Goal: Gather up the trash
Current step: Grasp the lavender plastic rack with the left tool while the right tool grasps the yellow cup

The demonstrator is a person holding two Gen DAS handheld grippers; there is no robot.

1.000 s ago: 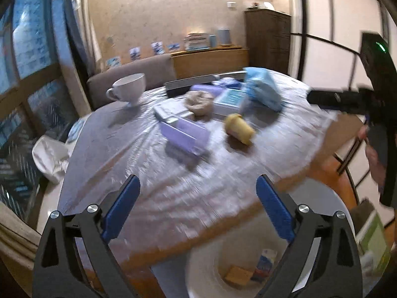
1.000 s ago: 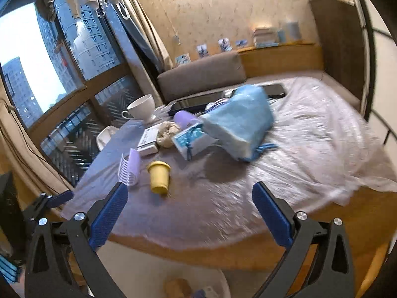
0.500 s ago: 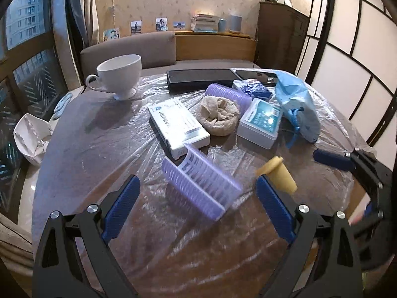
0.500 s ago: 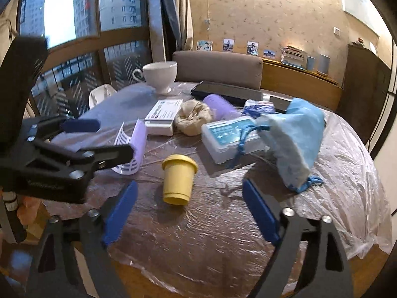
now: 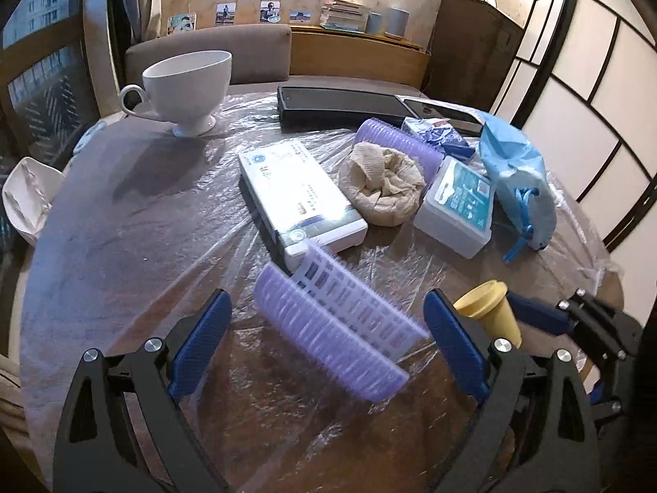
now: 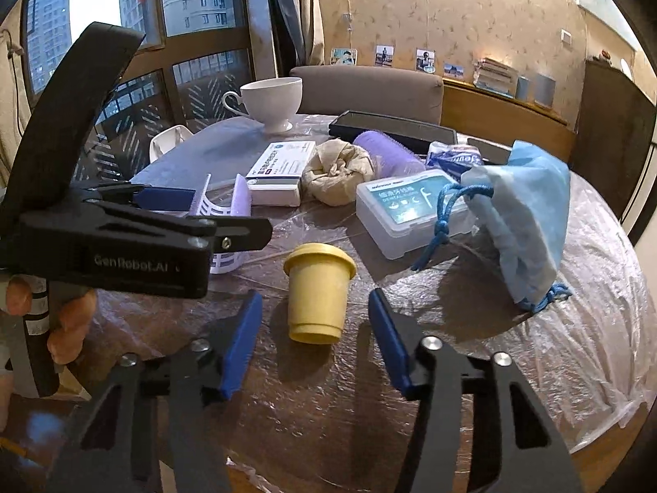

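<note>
On the plastic-covered round table [image 5: 123, 246], a flattened purple hair roller [image 5: 328, 328] lies between the fingers of my left gripper [image 5: 326, 300], which is open and not touching it. In the right wrist view the yellow cup [image 6: 318, 287] stands upside down between the blue pads of my right gripper [image 6: 315, 295]. Its jaws are closing, with a gap still showing on each side of the cup. A crumpled brown paper wad [image 5: 382, 189] sits mid-table. The left gripper's fingers [image 6: 164, 197] show at the left of the right wrist view, beside the roller [image 6: 230, 205].
Behind stand a white box [image 5: 295, 193], a clear floss case [image 5: 455, 205], a blue drawstring pouch [image 5: 517, 172], a purple roller tube [image 5: 394, 143], a blue tissue pack [image 5: 435, 133], a black tablet [image 5: 341, 104] and a white teacup [image 5: 189, 82].
Both grippers came forward and down over the table. The left now straddles the purple roller. The right jaws narrowed around the yellow cup.
</note>
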